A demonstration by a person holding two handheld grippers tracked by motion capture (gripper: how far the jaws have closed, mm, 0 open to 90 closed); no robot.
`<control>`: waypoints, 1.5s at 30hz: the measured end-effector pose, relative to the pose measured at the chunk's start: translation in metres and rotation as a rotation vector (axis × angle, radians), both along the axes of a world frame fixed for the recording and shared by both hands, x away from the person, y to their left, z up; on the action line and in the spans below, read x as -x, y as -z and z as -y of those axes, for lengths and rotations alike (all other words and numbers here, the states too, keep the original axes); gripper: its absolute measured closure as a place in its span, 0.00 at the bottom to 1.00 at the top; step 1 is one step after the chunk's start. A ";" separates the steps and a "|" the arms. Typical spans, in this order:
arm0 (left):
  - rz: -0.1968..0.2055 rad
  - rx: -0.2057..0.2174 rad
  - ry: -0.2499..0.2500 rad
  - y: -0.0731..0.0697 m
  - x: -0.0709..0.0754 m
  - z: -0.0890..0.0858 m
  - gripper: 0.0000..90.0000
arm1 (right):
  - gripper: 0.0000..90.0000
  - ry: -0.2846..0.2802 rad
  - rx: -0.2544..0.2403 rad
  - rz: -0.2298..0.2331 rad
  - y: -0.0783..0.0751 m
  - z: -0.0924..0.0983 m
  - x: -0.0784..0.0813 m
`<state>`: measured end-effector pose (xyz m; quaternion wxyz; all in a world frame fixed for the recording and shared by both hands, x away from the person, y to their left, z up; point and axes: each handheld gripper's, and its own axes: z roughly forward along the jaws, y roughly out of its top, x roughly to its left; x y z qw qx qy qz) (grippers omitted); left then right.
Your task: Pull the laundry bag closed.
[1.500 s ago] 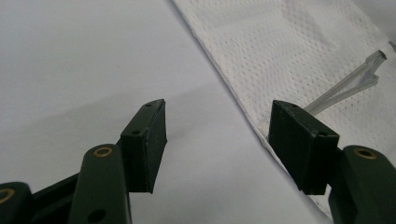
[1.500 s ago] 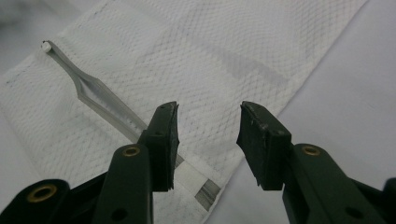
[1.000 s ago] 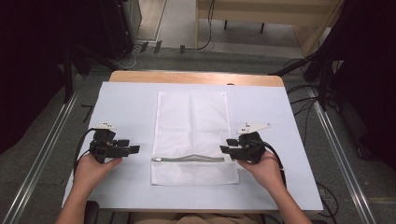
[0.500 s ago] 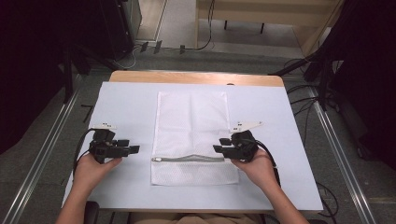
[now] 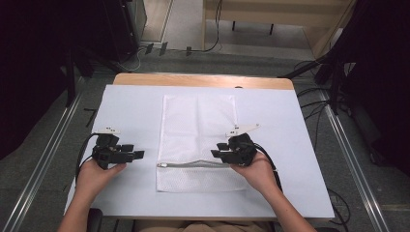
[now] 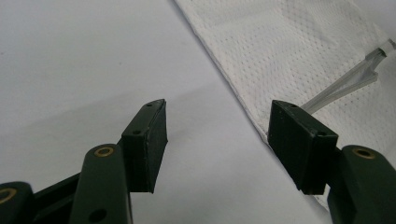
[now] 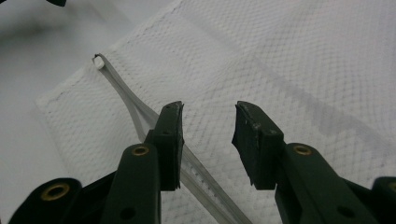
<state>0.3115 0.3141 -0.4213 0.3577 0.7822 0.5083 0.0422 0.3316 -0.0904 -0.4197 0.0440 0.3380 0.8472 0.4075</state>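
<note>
Right gripper (image 7: pixel 207 122) half-spread, just been closing, empty, over the grey zipper (image 7: pixel 140 112) of one flat white mesh laundry bag (image 5: pixel 198 130). Left gripper (image 6: pixel 217 128) spread wide, empty, just beside the bag's edge. Two grippers counted.

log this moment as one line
left gripper: open, beside mesh bag | right gripper: open, jaws closing over zipper

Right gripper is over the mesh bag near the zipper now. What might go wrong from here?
The right gripper, its jaws just closing with nothing pinched yet, hangs over the flat white mesh laundry bag beside its grey zipper; it may grab loose mesh instead of the zipper. The left gripper stands open off the bag's edge, so a pull could drag the unpinned bag across the white table cover.
</note>
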 end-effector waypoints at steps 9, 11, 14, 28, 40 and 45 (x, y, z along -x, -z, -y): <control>0.000 -0.003 0.001 0.000 0.000 0.001 0.42 | 0.73 -0.042 0.001 -0.003 0.000 -0.018 0.001; 0.001 -0.003 0.001 0.000 0.000 0.001 0.42 | 0.73 -0.050 0.001 -0.004 0.000 -0.023 0.001; 0.003 -0.003 0.003 0.000 0.001 0.001 0.42 | 0.73 -0.068 0.004 0.003 0.000 -0.029 0.001; 0.002 0.001 0.004 0.000 0.000 0.000 0.42 | 0.76 -0.109 -0.001 -0.016 0.006 -0.055 0.003; 0.002 0.002 0.006 0.000 -0.001 0.000 0.42 | 0.79 -0.125 -0.021 -0.046 0.010 -0.074 0.004; 0.001 0.002 0.007 0.000 -0.001 0.001 0.42 | 0.80 -0.139 -0.023 -0.049 0.013 -0.084 0.005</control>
